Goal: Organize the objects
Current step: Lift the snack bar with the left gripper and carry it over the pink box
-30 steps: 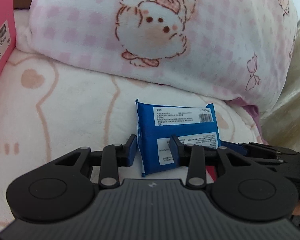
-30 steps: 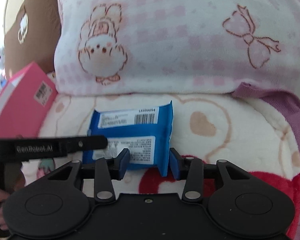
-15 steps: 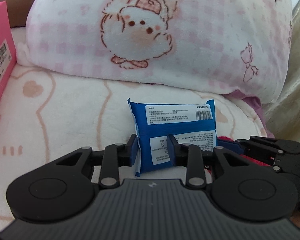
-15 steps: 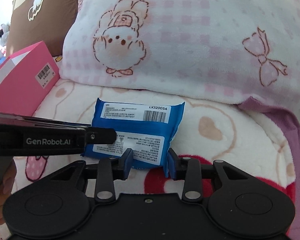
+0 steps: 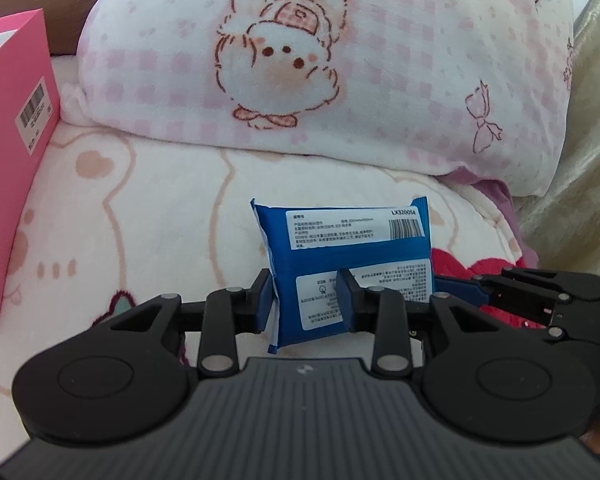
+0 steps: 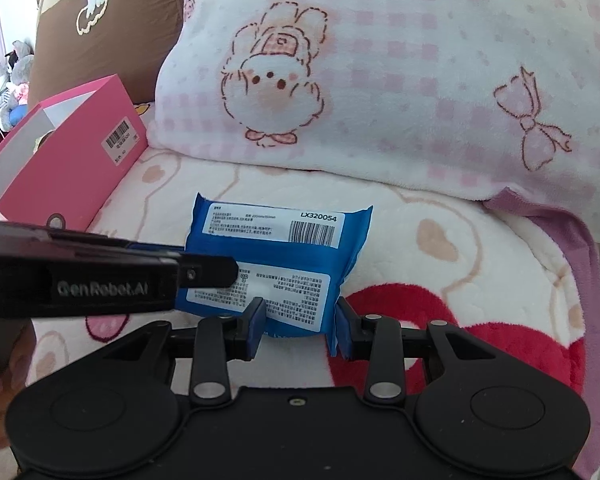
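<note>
A blue packet (image 5: 352, 252) with white printed labels is held between both grippers above the cream blanket (image 5: 160, 220). My left gripper (image 5: 306, 300) is shut on the packet's left end, its blue pads pressing either side of the edge. My right gripper (image 6: 299, 320) is shut on the right end of the same packet (image 6: 276, 248). In the right wrist view the left gripper (image 6: 204, 270) reaches in from the left. In the left wrist view the right gripper (image 5: 460, 290) comes in from the right.
A big pink-checked pillow (image 5: 340, 60) with a bunny print lies right behind the packet. An open pink box (image 6: 72, 160) stands to the left on the blanket. A brown cushion (image 6: 112, 20) is behind it. Golden fabric (image 5: 580, 160) borders the right.
Both grippers have drawn back and risen a little with the packet held between them. More of the pillow and the pink box shows now.
</note>
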Demonstrator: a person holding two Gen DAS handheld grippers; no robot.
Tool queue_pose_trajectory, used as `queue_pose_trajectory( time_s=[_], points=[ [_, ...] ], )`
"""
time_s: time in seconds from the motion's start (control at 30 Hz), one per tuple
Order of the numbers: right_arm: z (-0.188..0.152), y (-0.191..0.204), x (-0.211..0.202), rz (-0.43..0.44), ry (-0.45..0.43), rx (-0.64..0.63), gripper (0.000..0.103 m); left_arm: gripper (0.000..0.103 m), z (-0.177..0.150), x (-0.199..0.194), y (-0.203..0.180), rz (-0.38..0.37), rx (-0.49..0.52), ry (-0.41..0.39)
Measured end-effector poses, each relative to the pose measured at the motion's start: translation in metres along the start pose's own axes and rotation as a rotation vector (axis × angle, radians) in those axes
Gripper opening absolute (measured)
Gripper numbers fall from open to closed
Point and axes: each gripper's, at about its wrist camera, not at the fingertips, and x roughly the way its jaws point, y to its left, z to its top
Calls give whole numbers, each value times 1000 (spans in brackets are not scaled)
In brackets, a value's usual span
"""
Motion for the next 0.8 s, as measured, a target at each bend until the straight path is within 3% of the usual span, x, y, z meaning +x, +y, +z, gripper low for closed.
queue_pose_trajectory(
  time_s=[0.33, 0.5, 0.8],
  points=[
    [-2, 16, -13, 37, -15, -3, 45, 33, -8, -26, 10, 3, -52, 0],
    [-4, 33, -26, 55, -27, -31, 49, 33, -18, -46, 23, -27, -129, 20],
    [-15, 61, -56, 107, -78, -47, 55, 33, -39, -97, 38, -32, -198, -43]
  ],
)
